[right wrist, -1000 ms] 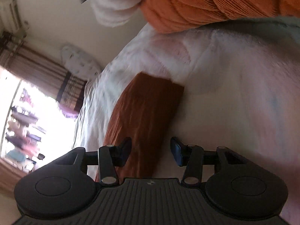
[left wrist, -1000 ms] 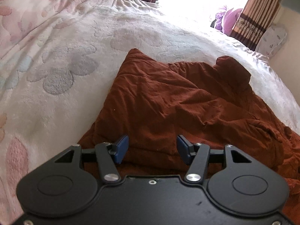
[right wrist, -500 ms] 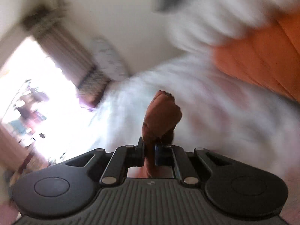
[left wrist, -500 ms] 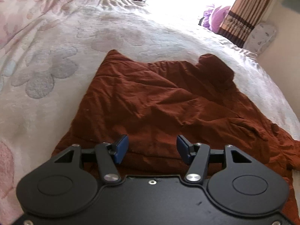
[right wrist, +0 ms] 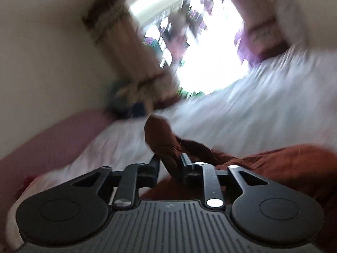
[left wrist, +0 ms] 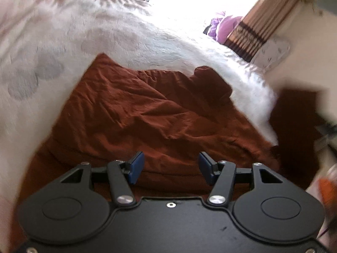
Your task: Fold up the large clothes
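Two tools appear, one per wrist view. Left tool [left wrist: 171, 167]: its blue-padded fingers [left wrist: 136, 167] stand moderately apart with nothing between them, poised over the near edge of the rust-brown garment [left wrist: 147, 113]. That garment lies crumpled and partly folded on the bed [left wrist: 52, 42], whose white cover bears a pale flower pattern; curtains [left wrist: 259, 27] and a bright window lie beyond. Right tool [right wrist: 169, 165]: the view is heavily motion-blurred; its jaws are opening, and a bunched fold of the same garment [right wrist: 162, 141] rises between the fingers, with more cloth spreading to the right over the bed [right wrist: 263, 105]. Whether the pads press on the fold cannot be told through the blur.
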A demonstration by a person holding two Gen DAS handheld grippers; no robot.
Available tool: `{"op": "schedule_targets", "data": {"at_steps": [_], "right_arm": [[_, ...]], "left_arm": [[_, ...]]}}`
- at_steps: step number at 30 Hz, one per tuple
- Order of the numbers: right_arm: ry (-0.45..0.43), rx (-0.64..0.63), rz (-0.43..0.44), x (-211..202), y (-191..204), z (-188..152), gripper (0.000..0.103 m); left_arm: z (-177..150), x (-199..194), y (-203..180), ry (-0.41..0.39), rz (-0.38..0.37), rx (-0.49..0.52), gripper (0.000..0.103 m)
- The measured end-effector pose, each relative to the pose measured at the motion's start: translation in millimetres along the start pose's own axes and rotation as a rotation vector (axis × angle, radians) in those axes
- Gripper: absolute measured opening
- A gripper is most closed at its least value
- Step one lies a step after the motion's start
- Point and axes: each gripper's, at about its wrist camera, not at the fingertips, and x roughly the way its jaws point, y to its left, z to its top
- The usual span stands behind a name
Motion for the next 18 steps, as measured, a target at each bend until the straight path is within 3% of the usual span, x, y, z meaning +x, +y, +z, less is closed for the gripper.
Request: {"op": "schedule_targets", "data": {"at_steps": [2, 4, 7, 12, 15, 18], "right_arm": [[0.094, 0.025, -0.032, 24, 8, -23, 0.059], [0.116, 0.087, 0.011, 20, 3, -31, 0.058], [0.084, 0.239, 0.053, -22, -25, -35, 0.061], [-0.005, 0.459, -0.07, -115, -109, -39, 0.068], [-0.047, 0.554, -0.159, -145, -152, -43, 0.068], [-0.078, 0.696, -0.15, -150, -186, -52, 0.068]], "left_arm": [[-1, 1, 5, 0.01, -0.048, -0.075, 0.058], [-2, 4, 8, 0.025, -0.104, -0.144, 0.058], [-7, 15, 5, 0.058, -0.17, -0.185, 0.059], [-18, 47, -17, 0.097, -0.241, -0.23, 0.058], [-17, 72, -32, 0.123, -0.217, -0.245, 0.058], [-16, 91, -43, 0.118, -0.187, -0.246, 0.053]]}}
